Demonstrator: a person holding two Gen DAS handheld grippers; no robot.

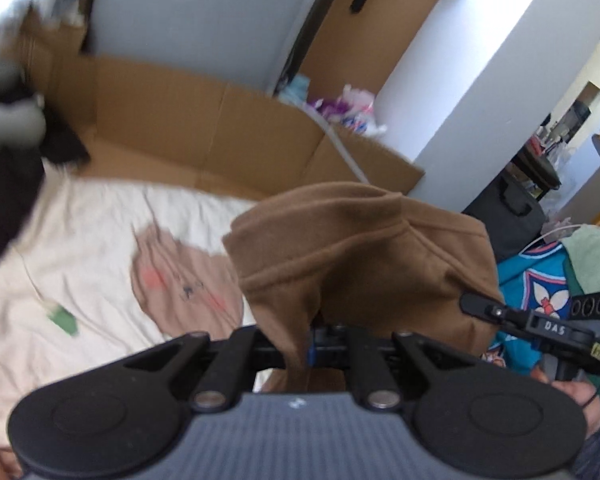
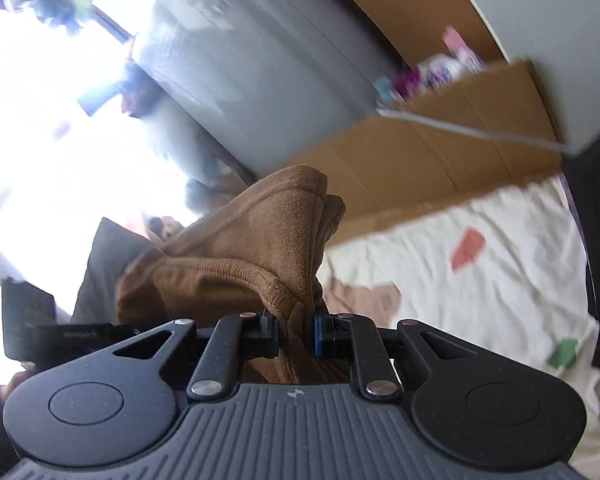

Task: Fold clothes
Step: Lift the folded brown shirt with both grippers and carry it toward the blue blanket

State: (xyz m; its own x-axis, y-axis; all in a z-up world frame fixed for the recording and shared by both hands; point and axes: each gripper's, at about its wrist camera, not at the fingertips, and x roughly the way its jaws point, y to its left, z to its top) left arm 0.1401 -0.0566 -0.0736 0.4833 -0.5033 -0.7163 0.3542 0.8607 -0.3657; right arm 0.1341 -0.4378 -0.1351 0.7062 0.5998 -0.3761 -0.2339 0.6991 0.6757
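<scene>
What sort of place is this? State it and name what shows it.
Most likely a lived-in bedroom at home. A cream printed bed sheet serves as the work surface, flattened cardboard leans behind it, and a brown garment is being handled with more clothes piled nearby.

The brown garment (image 1: 364, 256) hangs bunched directly in front of both sets of jaws and fills the middle of both views, so the way straight ahead is blocked; in the left wrist view the right gripper (image 1: 476, 303) reaches in at its right side, touching the cloth. Below and to the left, the bed sheet (image 1: 80, 240) is open and mostly flat; only a beige printed garment (image 1: 180, 280) lies on it, low, just beside the brown cloth. At the far edge of the sheet a cardboard wall (image 1: 204, 128) stands and closes that side; behind it a grey panel (image 1: 188, 16). At the left edge a dark cloth (image 1: 4, 196) hangs; at the right, a pile of blue and green fabric (image 1: 540, 280) narrows the passage.
</scene>
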